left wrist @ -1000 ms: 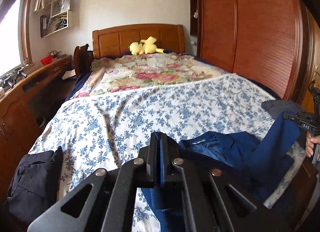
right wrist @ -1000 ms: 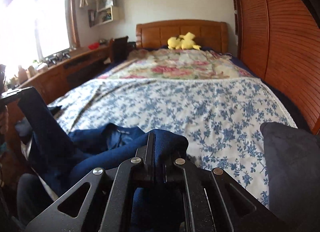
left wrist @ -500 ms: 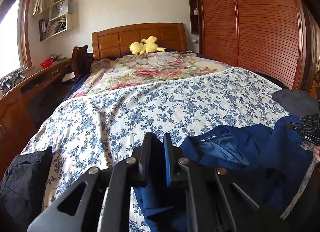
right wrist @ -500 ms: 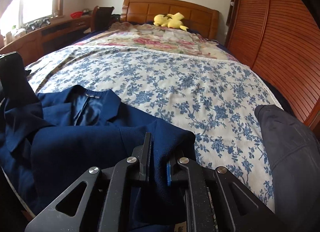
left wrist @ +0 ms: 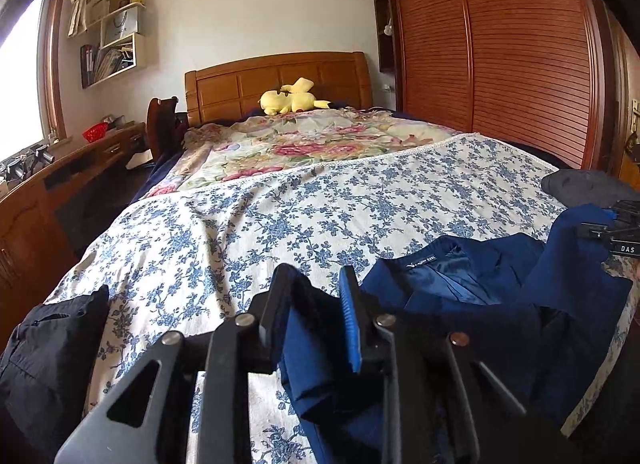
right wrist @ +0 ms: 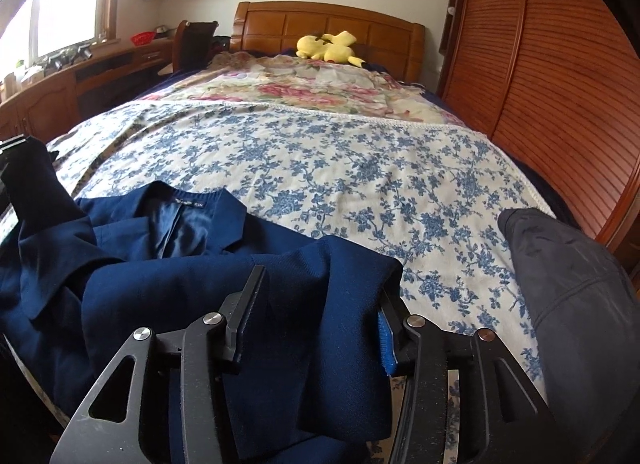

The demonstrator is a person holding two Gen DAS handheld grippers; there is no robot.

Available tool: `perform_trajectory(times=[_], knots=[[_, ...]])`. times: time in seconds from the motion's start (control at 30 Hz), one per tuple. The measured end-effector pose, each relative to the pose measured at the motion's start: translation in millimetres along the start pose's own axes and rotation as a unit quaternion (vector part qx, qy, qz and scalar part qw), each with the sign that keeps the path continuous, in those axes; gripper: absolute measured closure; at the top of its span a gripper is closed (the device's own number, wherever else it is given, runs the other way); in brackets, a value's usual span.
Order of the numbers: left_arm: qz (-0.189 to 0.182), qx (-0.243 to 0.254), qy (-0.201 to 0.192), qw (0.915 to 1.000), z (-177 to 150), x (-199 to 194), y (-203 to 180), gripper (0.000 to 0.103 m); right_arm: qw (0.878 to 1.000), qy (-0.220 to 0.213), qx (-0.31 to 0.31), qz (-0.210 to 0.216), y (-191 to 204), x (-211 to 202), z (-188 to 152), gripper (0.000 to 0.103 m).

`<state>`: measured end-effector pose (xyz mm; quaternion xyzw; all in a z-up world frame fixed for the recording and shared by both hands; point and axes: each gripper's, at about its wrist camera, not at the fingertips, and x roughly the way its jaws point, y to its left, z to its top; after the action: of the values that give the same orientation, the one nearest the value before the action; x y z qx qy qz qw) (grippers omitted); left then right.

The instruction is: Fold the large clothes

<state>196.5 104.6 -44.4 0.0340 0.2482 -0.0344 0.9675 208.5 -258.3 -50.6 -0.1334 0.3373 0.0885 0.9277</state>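
A navy blue jacket (right wrist: 160,264) lies crumpled at the foot of the bed (right wrist: 360,167), collar and label facing up; it also shows in the left wrist view (left wrist: 480,288). My left gripper (left wrist: 314,296) is open, jaws apart, with a fold of the jacket's fabric lying loose between them. My right gripper (right wrist: 320,296) is open wide, with the jacket's shoulder or sleeve draped between its jaws. The right gripper shows at the right edge of the left wrist view (left wrist: 612,232).
A black garment (left wrist: 52,352) lies at the bed's left corner. A dark grey garment (right wrist: 568,284) lies at the right corner. A yellow plush toy (right wrist: 328,47) sits by the headboard. A wooden wardrobe (right wrist: 560,63) stands right, a desk (right wrist: 60,91) left.
Both grippers have opened and let go of the jacket fabric. The jacket has come down onto the bed with its collar spread out, and both grippers have lowered toward it.
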Motion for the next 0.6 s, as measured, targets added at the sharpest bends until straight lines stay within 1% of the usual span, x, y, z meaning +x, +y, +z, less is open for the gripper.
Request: perform_trajectory(times=[0.17,0.27,0.37,0.5,0.6], knots=[[0.002,-0.008,-0.006,0.9999,-2,-6,8,0.08,1.0,-0.008,-0.007,-0.017,-5,-14,5,0.05],[0.0,-0.01,-0.008,0.9999,-4,-9,11,0.079,1.0,-0.011,-0.004,-0.013,-5,-22,8,0.049],[-0.004,-0.012,-0.011,0.9999,-10,-14,14,0.078,1.0,-0.011,-0.009,-0.001,5,-27,7,0.048],[-0.013,-0.025,-0.007,0.9996,-21,-17,16,0.076,0.999,-0.003,-0.025,0.03,29,-27,3,0.048],[-0.013,-0.021,-0.001,0.9997,-34,-19,11,0.076,0.998,0.003,-0.04,0.055,49,-25,-3,0.048]])
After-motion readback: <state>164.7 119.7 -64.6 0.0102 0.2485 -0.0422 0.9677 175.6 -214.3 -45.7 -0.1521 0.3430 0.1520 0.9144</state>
